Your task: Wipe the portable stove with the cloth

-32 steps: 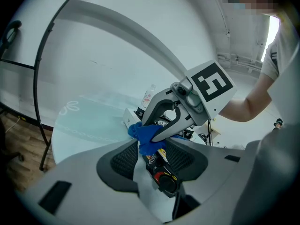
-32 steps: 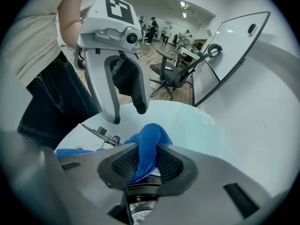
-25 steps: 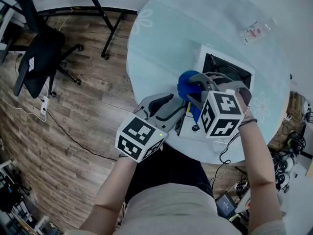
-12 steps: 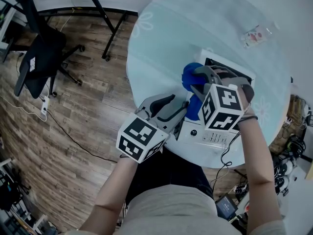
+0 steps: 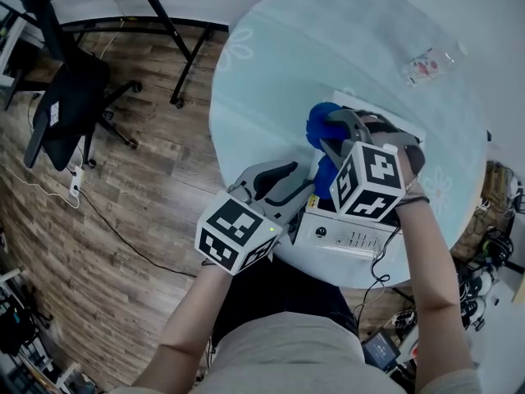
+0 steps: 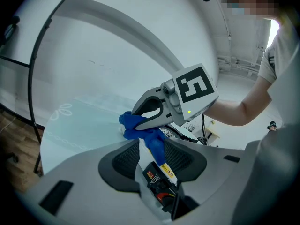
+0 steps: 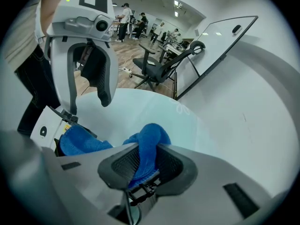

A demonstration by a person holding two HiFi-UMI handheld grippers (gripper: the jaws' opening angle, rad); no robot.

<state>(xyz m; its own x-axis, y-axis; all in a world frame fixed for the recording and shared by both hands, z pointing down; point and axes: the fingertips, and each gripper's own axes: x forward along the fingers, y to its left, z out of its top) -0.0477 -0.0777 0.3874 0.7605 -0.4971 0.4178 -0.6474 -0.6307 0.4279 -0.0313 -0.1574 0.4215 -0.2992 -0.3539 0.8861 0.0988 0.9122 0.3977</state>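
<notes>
The white portable stove (image 5: 354, 238) sits on the round glass table (image 5: 271, 64) near its front edge. My right gripper (image 5: 328, 138) is shut on the blue cloth (image 5: 322, 120) and holds it down on the stove's far left part. The cloth (image 7: 151, 134) bulges out between the right gripper's (image 7: 147, 150) pads. My left gripper (image 5: 299, 189) is at the stove's near left corner. Its jaws have just been closing, with the stove's edge (image 6: 161, 182) between them and the pads against it. A hanging end of the cloth (image 6: 153, 142) shows past the left gripper (image 6: 151, 149).
A small packet (image 5: 426, 56) lies on the table's far right. A black office chair (image 5: 70, 89) and black stand legs (image 5: 168, 23) are on the wooden floor to the left. Cables and gear (image 5: 492, 236) lie on the floor at the right.
My right gripper has carried the cloth a little farther across the stove's left side. The left gripper has stayed at the near left corner.
</notes>
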